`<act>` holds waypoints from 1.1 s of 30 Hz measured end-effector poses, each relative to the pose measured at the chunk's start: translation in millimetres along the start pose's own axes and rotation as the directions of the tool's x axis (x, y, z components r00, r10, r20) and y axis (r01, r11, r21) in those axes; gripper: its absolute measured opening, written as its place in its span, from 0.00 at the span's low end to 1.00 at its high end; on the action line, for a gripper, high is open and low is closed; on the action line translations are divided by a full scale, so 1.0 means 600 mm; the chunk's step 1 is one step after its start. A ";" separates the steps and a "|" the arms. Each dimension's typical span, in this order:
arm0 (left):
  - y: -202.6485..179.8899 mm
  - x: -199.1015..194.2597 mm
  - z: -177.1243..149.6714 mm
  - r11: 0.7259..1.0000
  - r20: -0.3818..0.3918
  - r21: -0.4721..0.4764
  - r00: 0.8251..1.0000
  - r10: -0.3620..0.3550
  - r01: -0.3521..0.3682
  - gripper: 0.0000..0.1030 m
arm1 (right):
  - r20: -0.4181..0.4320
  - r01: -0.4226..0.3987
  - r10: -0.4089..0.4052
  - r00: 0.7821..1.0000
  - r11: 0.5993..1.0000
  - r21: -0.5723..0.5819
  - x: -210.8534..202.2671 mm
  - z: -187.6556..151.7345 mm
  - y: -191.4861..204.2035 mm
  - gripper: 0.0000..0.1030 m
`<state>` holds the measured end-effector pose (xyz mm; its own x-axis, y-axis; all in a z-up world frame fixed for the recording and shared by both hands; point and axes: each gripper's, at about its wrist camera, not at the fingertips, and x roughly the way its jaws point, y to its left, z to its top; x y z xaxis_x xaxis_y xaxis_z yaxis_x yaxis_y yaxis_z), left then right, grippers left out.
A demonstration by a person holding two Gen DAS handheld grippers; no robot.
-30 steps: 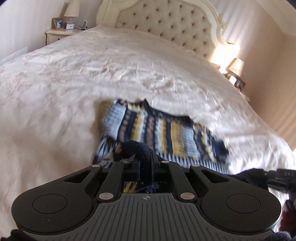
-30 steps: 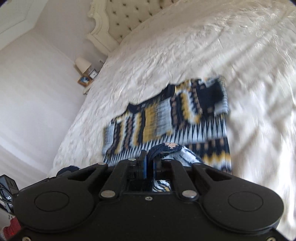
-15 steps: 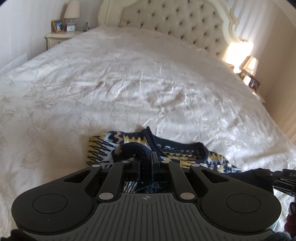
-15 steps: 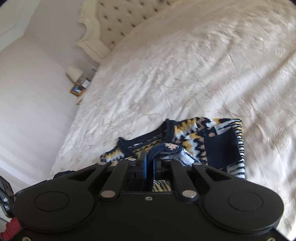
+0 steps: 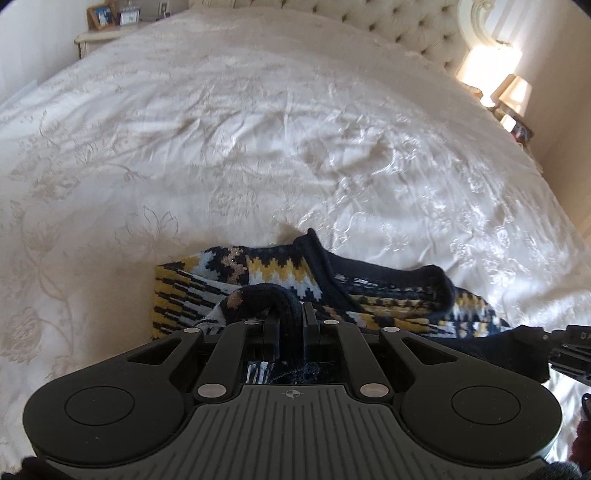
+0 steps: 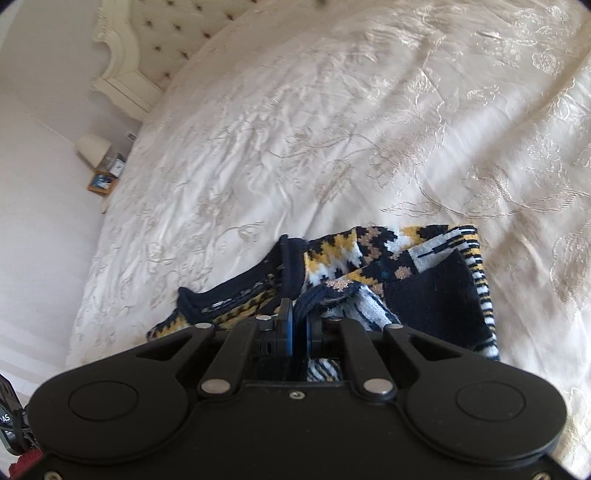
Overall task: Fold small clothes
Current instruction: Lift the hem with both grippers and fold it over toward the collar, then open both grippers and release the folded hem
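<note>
One patterned knit sweater (image 5: 280,273), pinched by both my grippers

My left gripper (image 5: 290,321) and right gripper (image 6: 298,317) each have fingers (image 5: 271,323) closed tight on a navy fold of the sweater, which lies bunched on the white bed (image 5: 240,129) just ahead at 12 o'clock; tufted headboard (image 5: 413,26) beyond, a lamp (image 5: 517,92) at 2 o'clock

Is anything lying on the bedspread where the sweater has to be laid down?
Nothing visible: the bedspread around the sweater looks bare. Both grippers, left and right, grip its fabric.
</note>
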<state>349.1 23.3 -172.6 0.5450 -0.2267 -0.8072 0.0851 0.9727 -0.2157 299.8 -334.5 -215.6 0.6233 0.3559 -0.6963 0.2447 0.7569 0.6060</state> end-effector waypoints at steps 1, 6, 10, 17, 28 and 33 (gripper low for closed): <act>0.003 0.008 0.003 1.000 -0.009 -0.004 1.000 -0.001 0.001 0.10 | -0.007 0.007 -0.007 1.000 1.000 0.005 0.009 0.003 0.000 0.14; 0.017 0.054 0.019 1.000 -0.054 -0.004 0.998 -0.015 0.015 0.11 | -0.038 0.037 -0.037 0.999 0.999 0.016 0.052 0.018 -0.003 0.20; 0.036 0.090 0.035 0.996 -0.076 -0.041 0.994 -0.078 0.075 0.11 | -0.060 0.050 -0.048 0.997 0.998 0.041 0.082 0.030 -0.014 0.22; 0.047 0.129 0.054 0.992 -0.126 -0.043 0.985 -0.122 0.117 0.18 | -0.061 0.044 -0.039 0.997 0.995 0.087 0.114 0.039 -0.030 0.40; 0.058 0.084 0.062 0.986 -0.011 -0.068 0.988 -0.153 0.152 0.68 | -0.040 0.037 -0.032 0.999 0.989 0.142 0.112 0.049 -0.034 0.44; 0.061 0.063 0.089 0.995 0.035 -0.018 0.994 -0.102 0.102 0.68 | 0.005 0.021 -0.022 1.000 0.989 0.146 0.099 0.056 -0.032 0.59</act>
<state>417.5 53.0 -181.6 0.5620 -0.3225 -0.7617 0.1252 0.9434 -0.3070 357.2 -346.5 -256.0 0.6216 0.3364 -0.7074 0.3637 0.6759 0.6410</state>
